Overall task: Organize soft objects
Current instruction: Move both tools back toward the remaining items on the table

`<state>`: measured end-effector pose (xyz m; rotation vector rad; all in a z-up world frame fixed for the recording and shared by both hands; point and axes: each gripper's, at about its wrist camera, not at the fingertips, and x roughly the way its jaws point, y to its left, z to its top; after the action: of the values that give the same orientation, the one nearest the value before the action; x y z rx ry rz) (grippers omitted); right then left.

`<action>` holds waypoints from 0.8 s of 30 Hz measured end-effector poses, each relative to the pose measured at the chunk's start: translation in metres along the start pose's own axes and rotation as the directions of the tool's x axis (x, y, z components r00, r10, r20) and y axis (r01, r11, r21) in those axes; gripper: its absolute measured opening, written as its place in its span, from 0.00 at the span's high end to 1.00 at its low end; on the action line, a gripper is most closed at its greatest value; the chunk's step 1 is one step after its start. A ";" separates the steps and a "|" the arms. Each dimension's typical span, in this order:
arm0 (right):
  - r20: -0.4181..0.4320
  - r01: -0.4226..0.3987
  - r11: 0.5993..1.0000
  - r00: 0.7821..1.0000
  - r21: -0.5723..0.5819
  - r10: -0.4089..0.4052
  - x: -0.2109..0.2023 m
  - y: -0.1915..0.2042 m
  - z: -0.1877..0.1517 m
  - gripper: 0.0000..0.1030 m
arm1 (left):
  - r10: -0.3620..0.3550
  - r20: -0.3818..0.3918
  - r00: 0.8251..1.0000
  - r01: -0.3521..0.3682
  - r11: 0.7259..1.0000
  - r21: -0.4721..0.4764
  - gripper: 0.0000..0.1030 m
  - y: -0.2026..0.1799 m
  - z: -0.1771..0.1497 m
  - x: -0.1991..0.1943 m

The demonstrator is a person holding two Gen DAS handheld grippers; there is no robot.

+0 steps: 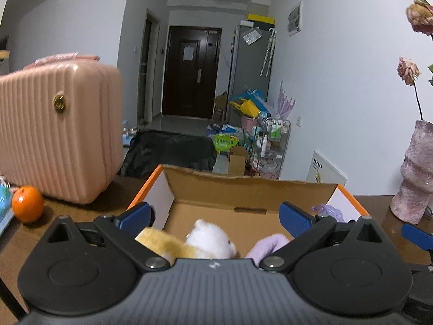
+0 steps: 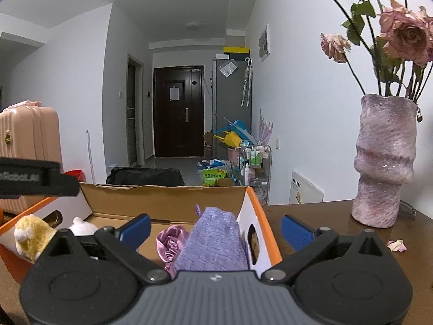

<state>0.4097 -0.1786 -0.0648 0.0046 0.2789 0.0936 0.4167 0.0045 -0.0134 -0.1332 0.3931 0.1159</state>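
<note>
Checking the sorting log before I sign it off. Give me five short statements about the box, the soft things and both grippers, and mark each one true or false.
1. The plush toy lies inside the cardboard box. True.
2. The left gripper is clamped on the plush toy. False: its jaws stand wide open, with the toy below and between them, untouched.
3. The lilac knitted cloth and the satin scrunchie are in the box. True.
4. The orange sits in the box. False: it rests on the table beside the pink suitcase.
5. The right gripper holds the vase. False: it is open and empty; the vase stands on the table apart from it.
</note>
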 end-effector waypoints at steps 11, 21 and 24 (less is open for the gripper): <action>0.026 0.012 1.000 1.000 -0.011 -0.012 -0.029 -0.007 -0.006 0.00 | -0.021 -0.012 1.000 0.021 1.000 -0.021 0.00 0.022 -0.017 -0.027; 0.055 0.029 0.999 0.998 -0.019 -0.028 -0.073 -0.015 -0.013 0.00 | -0.026 0.024 0.999 0.025 0.998 0.063 0.00 0.016 -0.032 -0.078; 0.061 0.029 0.999 0.998 -0.020 -0.027 -0.087 -0.018 -0.016 0.00 | -0.028 0.034 0.999 0.025 0.996 0.084 0.00 0.014 -0.036 -0.095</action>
<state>0.3236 -0.2045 -0.0562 -0.0169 0.2175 0.0685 0.3146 0.0048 -0.0113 -0.0540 0.3608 0.0756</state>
